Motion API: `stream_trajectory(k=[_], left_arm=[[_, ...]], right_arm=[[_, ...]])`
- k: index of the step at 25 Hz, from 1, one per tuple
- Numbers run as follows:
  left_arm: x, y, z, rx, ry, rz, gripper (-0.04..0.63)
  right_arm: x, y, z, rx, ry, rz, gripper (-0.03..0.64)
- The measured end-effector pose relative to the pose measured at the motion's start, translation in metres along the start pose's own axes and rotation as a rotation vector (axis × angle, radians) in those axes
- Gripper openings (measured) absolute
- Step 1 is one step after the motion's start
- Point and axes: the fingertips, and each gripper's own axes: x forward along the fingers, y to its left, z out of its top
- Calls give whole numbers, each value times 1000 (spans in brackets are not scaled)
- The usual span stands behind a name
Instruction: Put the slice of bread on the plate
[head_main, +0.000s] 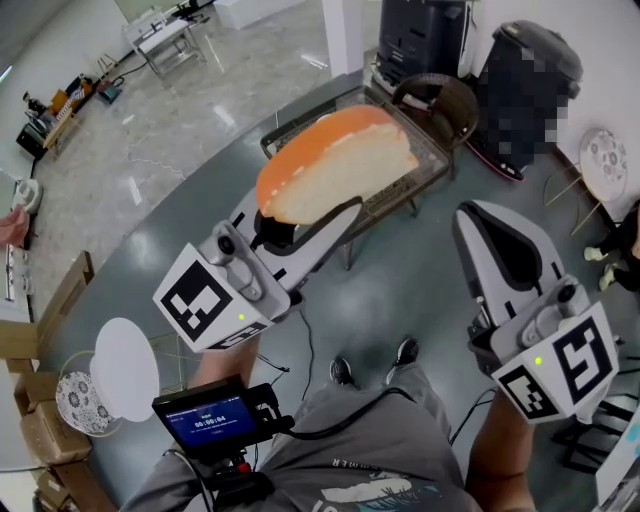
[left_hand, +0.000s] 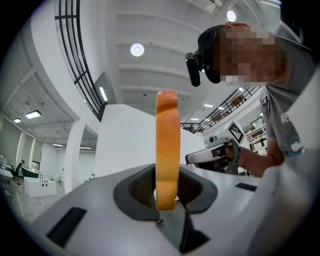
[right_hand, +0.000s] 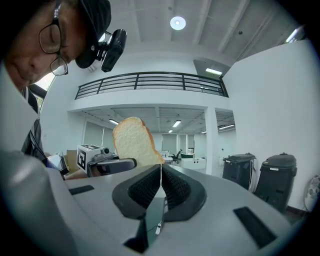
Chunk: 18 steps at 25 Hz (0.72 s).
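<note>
The slice of bread (head_main: 335, 160), orange crust and pale crumb, hangs in the air with my left gripper (head_main: 325, 218) shut on its lower edge. In the left gripper view the slice (left_hand: 166, 145) stands edge-on between the pads of that gripper (left_hand: 166, 194). My right gripper (head_main: 480, 218) is held to the right of it, shut with nothing in it; its pads (right_hand: 161, 182) meet. The right gripper view shows the bread (right_hand: 134, 142) face-on above the left gripper (right_hand: 107, 165). A plain white plate (head_main: 125, 368) lies at the lower left, far below both grippers.
A low wire-framed table (head_main: 420, 165) stands behind the bread. Black bins (head_main: 525, 95) are at the back right. Cardboard boxes (head_main: 45, 430) and a patterned plate (head_main: 75, 400) sit beside the white plate; another patterned plate (head_main: 605, 165) is at the right. A small screen (head_main: 205, 420) hangs at the person's chest.
</note>
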Motion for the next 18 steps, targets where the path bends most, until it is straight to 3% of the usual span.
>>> stream_trajectory(k=[4,10,18], left_arm=[[44,18,-29,14,16,54,91],[50,42,-13,36,41,135,91],[120,50,-29,45,67,198,91]], right_arm=[[12,-56,-20,3,-8,51,9],[36,-66,2,-8,-20,139,9],[30,-139,5,-9,-29,201,9]])
